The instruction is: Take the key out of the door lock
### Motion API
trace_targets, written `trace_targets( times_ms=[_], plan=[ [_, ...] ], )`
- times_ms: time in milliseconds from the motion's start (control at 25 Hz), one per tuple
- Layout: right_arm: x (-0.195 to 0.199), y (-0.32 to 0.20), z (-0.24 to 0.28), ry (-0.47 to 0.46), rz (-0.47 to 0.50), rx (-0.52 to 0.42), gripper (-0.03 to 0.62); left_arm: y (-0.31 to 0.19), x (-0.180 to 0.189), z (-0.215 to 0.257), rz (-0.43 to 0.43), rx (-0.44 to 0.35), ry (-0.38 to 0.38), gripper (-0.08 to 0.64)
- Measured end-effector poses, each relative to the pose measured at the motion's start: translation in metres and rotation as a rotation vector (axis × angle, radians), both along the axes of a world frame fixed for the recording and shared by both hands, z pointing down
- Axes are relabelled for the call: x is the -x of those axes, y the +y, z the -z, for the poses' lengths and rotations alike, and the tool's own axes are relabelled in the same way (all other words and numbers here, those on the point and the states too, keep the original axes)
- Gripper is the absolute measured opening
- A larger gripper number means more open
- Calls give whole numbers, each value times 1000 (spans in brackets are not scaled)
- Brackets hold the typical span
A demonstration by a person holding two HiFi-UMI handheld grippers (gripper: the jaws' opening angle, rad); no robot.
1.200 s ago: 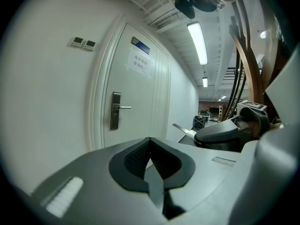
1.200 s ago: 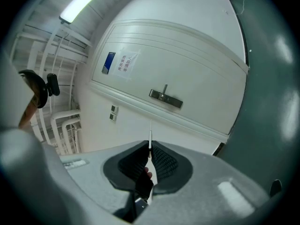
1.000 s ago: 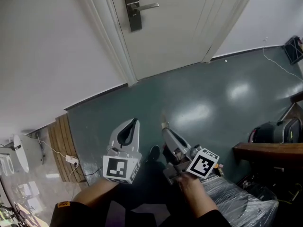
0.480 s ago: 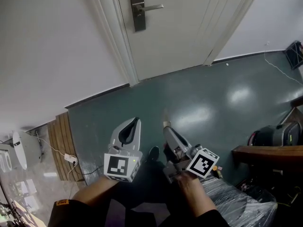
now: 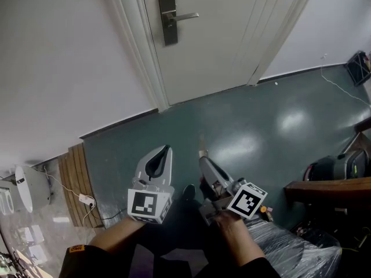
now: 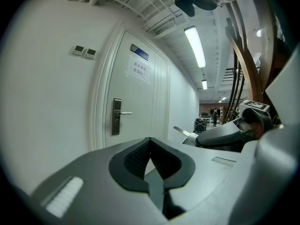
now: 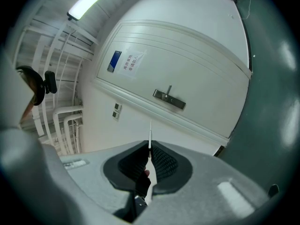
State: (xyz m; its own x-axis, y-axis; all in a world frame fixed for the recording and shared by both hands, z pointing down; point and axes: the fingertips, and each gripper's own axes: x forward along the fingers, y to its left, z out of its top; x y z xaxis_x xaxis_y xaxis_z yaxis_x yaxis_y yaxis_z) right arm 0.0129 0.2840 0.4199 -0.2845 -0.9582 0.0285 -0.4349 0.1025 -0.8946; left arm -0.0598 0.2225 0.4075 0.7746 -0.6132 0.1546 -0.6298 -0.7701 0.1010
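Bright, even light for you: long ceiling tube lamp [image 6: 194, 46] right of white panelled door [image 6: 140, 107], glare on glossy teal floor [image 5: 293, 117] below it; your gripper views fisheye-bent.

My head camera looks steeply down from above. The floor [image 5: 243, 132] fills the middle, my left claw [image 5: 164, 151] and right claw [image 5: 202, 156] sit close at the bottom, and the door [image 5: 226, 33] stands far off at the top. The camera on my left claw looks along its jaws toward that door and catches my right claw at its right edge. My right claw's camera faces the same door, rolled sideways. All three views share the door handle [image 5: 174, 17].
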Motion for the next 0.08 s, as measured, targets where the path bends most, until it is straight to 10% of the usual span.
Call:
trace_targets(
  times_ms=[80],
  plan=[
    [1,1,1,0,0,-1,12,1,1,0,0,3,2,18]
  ],
)
